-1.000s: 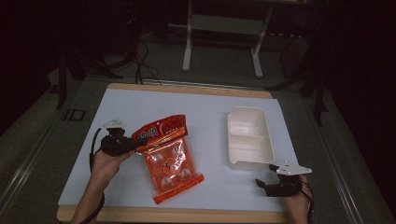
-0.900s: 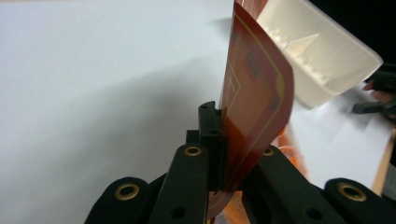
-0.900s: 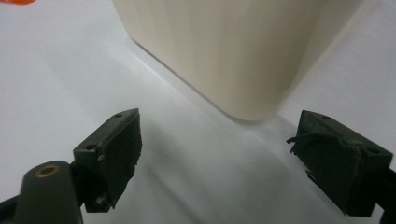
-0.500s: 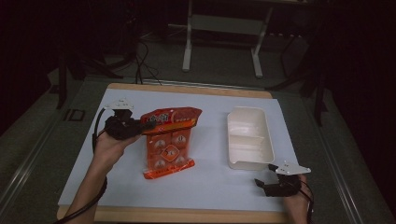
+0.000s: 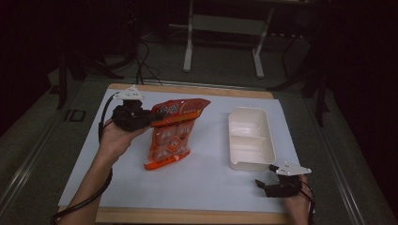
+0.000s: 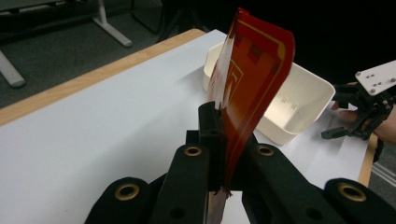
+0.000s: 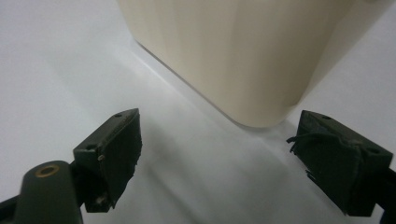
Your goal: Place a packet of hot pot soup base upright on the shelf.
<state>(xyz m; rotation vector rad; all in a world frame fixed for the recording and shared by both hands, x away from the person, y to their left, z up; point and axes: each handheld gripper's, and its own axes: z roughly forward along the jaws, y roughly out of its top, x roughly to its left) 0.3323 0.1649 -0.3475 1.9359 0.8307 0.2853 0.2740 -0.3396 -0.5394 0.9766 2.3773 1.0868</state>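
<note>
The left gripper (image 5: pixel 152 118) is pinching the bag (image 5: pixel 171 136) by its top edge above the bench (image 5: pixel 211 173); the thin film could slip. The right gripper (image 7: pixel 219 154) is waiting wide beside the tray (image 5: pixel 251 138).

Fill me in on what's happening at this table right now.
A person works with a gripper in each hand. The left gripper is shut on the top edge of an orange snack bag, holding it so it hangs with its bottom near the white table sheet. The right gripper sits open near the front corner of a cream two-compartment tray, holding nothing.
</note>
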